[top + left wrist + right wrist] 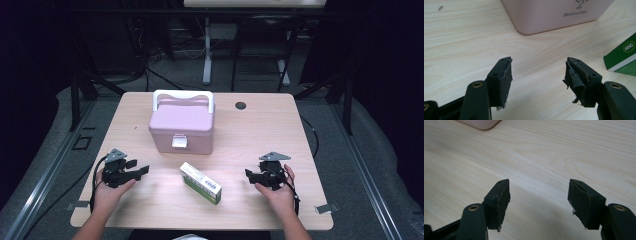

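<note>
A pink medicine chest [182, 126] with a white handle and a white front latch stands closed at the middle of the wooden table [260, 130]. In front of it lies a green and white carton [200, 183]. My left gripper [141, 171] rests on the table to the carton's left, jaws open and empty, pointing toward the chest [554, 15] and the carton's green corner [622, 56]. My right gripper [248, 174] rests to the carton's right, also open with nothing between its pads. A pink corner of the chest [480, 123] shows at the top of the right gripper view.
A round cable hole [241, 105] sits in the table's far right part. Black frame struts and cables stand on the floor beyond the table. Bare wood lies between both grippers and the carton.
</note>
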The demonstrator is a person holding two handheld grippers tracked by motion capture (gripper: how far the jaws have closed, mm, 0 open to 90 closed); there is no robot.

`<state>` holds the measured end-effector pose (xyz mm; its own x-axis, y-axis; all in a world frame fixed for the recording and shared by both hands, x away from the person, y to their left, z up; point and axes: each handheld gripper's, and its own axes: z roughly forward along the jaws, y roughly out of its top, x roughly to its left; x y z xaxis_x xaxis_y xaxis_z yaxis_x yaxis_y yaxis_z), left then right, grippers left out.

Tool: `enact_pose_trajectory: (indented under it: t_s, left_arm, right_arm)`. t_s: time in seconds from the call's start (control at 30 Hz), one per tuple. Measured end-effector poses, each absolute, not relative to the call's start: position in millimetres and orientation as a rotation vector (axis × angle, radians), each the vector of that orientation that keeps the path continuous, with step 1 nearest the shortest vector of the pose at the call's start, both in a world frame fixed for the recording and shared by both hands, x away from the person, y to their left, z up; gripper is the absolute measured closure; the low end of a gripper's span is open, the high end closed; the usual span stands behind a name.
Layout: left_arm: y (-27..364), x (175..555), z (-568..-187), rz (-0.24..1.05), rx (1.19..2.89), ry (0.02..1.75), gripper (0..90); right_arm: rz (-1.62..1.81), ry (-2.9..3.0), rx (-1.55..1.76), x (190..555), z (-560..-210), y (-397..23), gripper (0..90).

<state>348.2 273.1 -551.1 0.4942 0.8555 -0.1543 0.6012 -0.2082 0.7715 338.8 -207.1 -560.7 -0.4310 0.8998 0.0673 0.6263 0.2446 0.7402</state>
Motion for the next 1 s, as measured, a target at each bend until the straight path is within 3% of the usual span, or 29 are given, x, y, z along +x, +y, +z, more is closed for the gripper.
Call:
enact_pose_trajectory:
  t_s: [0.6, 0.73, 1.0]
  left_arm:
    - [275, 345, -546, 0.377, 1.929, 1.215, 44.4]
    - [272, 343, -540, 0.381, 1.922, 1.233, 48.8]
    - [268, 334, -531, 0.395, 1.928, 1.181, 49.8]
  right_arm:
    - [1.029, 2.198, 1.413, 336, -556, -207, 39.3]
    - [1.055, 2.233, 1.381, 332, -550, -202, 33.6]
    - [1.055, 2.275, 1.278, 325, -541, -186, 33.6]
